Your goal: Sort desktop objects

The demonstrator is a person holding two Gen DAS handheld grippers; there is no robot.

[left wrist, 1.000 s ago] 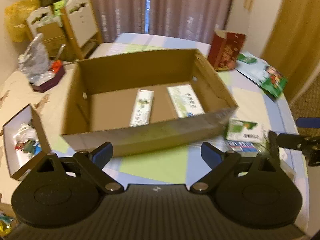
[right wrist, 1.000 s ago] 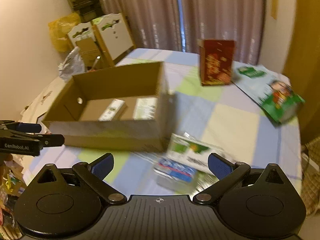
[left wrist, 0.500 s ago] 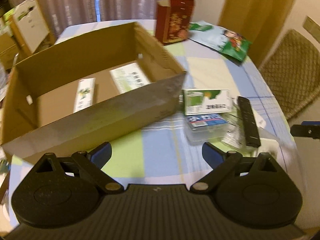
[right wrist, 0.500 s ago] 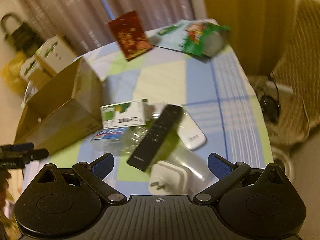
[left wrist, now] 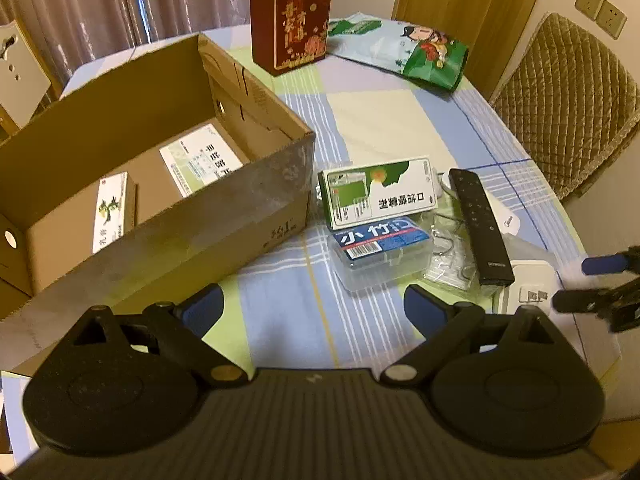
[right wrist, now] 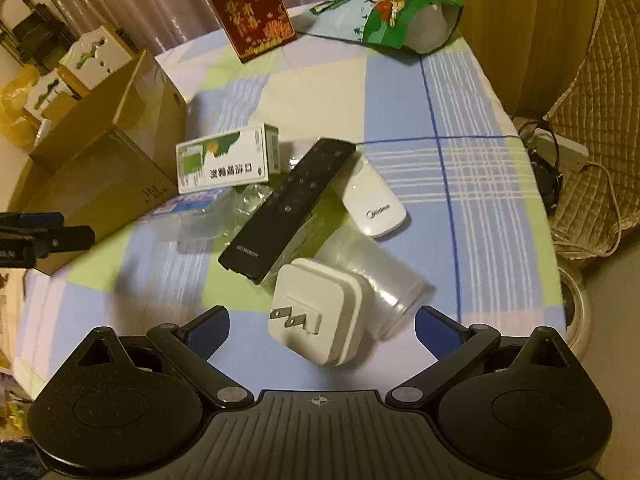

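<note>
Fingers of left gripper (left wrist: 313, 307) and right gripper (right wrist: 322, 322) released, empty above checked cloth (right wrist: 472, 184), beside corrugated cardboard box (left wrist: 168, 240).

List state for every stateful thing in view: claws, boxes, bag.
Left claw: open, empty.
Right claw: open, empty.
Brown cardboard box: open-topped, two packets inside.
Red upright carton: top open.
Green printed bag: lying flat, mouth open.
Clear plastic case: lid shut.
</note>
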